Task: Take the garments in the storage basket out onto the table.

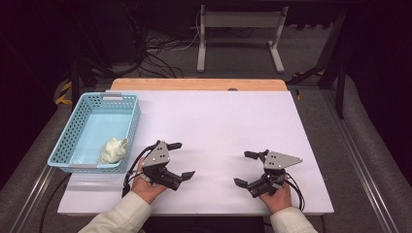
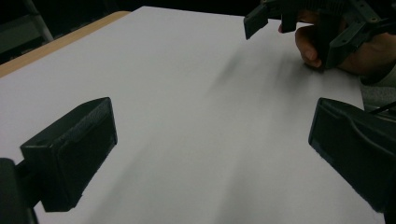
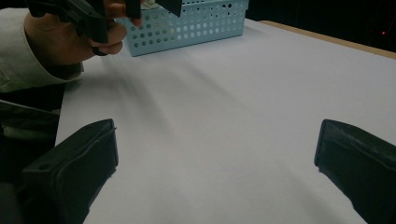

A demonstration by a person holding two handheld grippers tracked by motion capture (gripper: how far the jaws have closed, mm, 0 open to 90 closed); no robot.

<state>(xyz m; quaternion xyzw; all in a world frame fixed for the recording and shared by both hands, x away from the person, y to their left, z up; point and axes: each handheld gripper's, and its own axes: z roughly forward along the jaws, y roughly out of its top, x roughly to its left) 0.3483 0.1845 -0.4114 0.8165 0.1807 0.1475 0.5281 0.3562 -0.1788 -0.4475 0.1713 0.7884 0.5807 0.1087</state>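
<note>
1. The left gripper (image 1: 180, 159) is held above the near left part of the white table (image 1: 228, 121). Its two jaws are spread wide, and nothing is between them.
2. The right gripper (image 1: 245, 168) is held above the near right part of the table. Its jaws are also spread wide and hold nothing.
3. The two grippers point toward each other across the middle of the table, and they are well apart.
4. A light blue basket (image 1: 65, 141) with many holes in its walls stands at the left edge of the table, just to the left of the left gripper.
5. A cream-coloured soft thing (image 1: 112, 150), maybe a cloth or a small bag, lies inside the basket at its near right corner. It touches the right wall of the basket.
6. The left gripper is near this thing but does not touch it; the basket wall is between them.
7. In the left gripper view, bare white table lies between the jaws, and the right gripper (image 2: 285, 16) is farther off.
8. In the right gripper view, the basket (image 3: 196, 25) stands behind the person's left hand (image 3: 70, 39).
</note>
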